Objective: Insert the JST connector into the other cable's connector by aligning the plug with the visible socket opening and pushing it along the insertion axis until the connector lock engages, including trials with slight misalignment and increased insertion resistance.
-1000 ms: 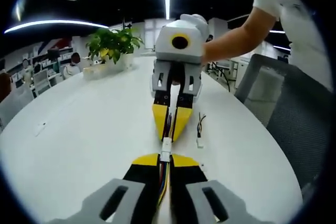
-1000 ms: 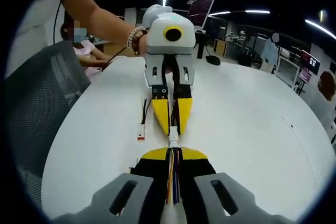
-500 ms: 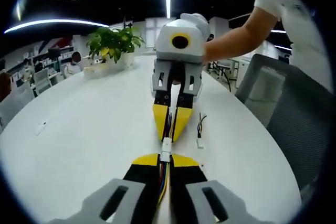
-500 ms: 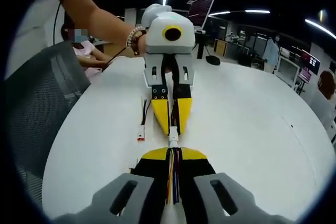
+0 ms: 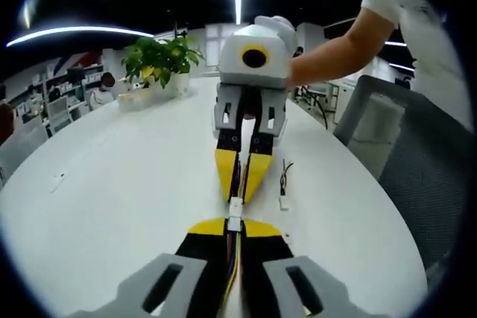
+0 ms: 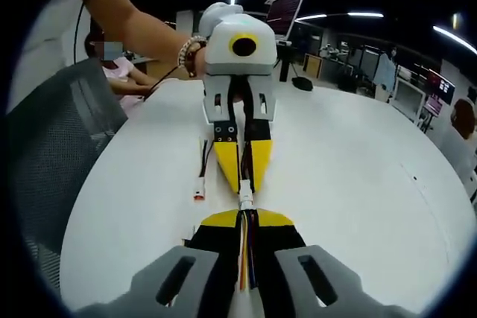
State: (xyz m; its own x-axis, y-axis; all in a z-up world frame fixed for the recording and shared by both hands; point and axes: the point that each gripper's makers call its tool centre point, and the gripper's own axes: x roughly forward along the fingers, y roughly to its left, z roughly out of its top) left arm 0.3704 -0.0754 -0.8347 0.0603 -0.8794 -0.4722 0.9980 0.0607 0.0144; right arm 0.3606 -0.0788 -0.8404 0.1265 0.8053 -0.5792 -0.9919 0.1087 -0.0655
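Left gripper view: my left gripper [image 5: 233, 230] has its jaws pressed together on a bundle of coloured wires [image 5: 232, 255], pinching the cable right behind its white JST connector [image 5: 235, 211], which pokes out past the yellow tips. Facing it nose to nose, the right gripper [image 5: 241, 191] comes in from the far side, yellow jaws closed on the other cable, its tips right at the connector; I read the two connector halves as touching, can't tell if the lock is seated. One spare cable [image 5: 283, 184] with a small white plug lies flat on the white surface [image 5: 127, 176], just to the right of the grippers. One potted plant [image 5: 159, 65] stands at the far end of the surface in a white planter. Grey mesh chair [image 5: 406, 154] on the right, ceiling strip lights, office desks behind. Right gripper view: right gripper [image 6: 247, 221] clamped on its own wire bundle [image 6: 246, 255], the white connector joint [image 6: 245, 197] sitting between its tips and those of the left gripper [image 6: 241, 184], which is also closed. The same spare cable [image 6: 201, 176] lies on the surface [image 6: 358, 169] left of the jaws, apart from them. The person's arm with a bead bracelet [image 6: 188, 53] reaches the left gripper's body.
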